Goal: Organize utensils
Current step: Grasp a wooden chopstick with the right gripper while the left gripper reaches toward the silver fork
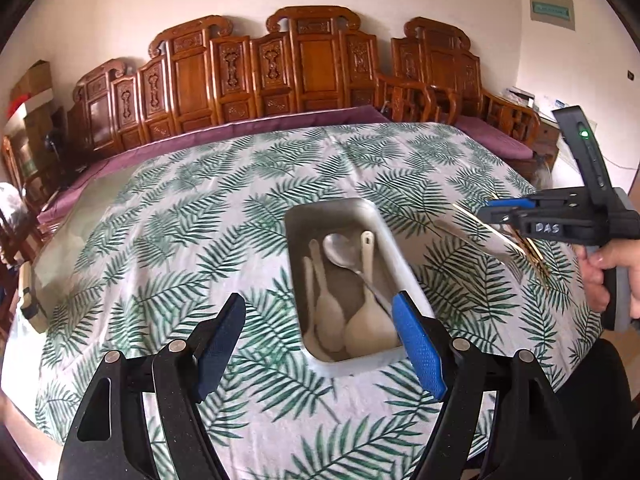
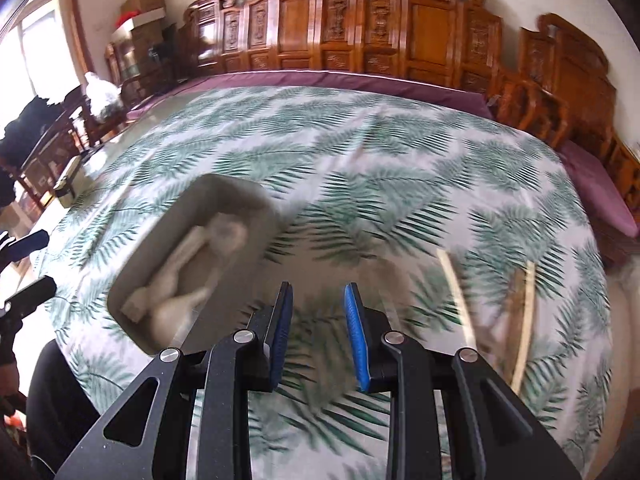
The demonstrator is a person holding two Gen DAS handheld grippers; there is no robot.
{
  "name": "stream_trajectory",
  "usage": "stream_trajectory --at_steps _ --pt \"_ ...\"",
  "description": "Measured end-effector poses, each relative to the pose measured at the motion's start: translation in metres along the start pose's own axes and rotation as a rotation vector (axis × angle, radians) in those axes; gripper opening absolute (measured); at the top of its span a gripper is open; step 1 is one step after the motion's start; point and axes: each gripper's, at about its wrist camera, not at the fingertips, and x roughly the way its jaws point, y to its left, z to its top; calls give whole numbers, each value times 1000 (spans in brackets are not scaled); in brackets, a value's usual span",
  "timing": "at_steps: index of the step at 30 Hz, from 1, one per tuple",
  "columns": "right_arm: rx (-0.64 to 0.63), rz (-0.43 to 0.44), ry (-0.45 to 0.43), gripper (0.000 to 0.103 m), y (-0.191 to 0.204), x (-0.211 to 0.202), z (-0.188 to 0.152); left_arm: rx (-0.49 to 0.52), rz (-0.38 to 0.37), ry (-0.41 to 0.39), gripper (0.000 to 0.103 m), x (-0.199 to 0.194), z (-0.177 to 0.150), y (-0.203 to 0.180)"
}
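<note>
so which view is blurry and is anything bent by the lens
Right wrist view: motion-smeared, tray, spoons and chopsticks soft. Left wrist view: sharp, spoons crisp. Both: fisheye bows the table edge and wooden chair backs.

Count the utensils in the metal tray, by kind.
Metal tray contents:
White ceramic spoons: 3 (two overlap at the left, so that count is less certain)
Metal spoon: 1
Total: 4
</note>
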Motion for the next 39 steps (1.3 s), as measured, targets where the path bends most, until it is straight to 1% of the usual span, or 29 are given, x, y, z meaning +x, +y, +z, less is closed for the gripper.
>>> stream_trajectory --at_steps 3,6,9,13,18,20,23,26,31,32,34,39 --pt "26 -28 1 29 -29 -7 -14 10 -14 4 73 6 3 -13" --pt "68 -59 17 29 -65 -11 -34 29 -28 10 73 12 6 -29" --pt "100 -75 22 29 -91 -15 -49 50 -46 12 73 16 10 -47" --pt "128 -80 44 29 -114 -11 -61 65 -80 27 73 25 17 -68" --pt "126 -83 69 29 -125 -8 -63 67 -117 53 73 39 31 -92" --pt "143 -72 80 29 -131 -7 -65 74 -127 64 73 44 35 -100" --pt "145 -84 104 29 -139 -3 -69 84 -139 81 73 52 40 -109" --pt "183 -79 121 29 -152 1 -74 90 -148 96 73 60 43 -115" --pt "240 -97 154 29 -173 11 -82 96 -176 140 73 80 47 -128" --pt "253 -96 159 28 -177 14 -82 98 -180 146 73 83 47 -130" --pt "274 -88 164 21 -184 19 -79 99 -191 165 73 92 49 -136" --pt "272 -90 181 17 -187 36 -69 109 -205 201 73 111 52 -149"
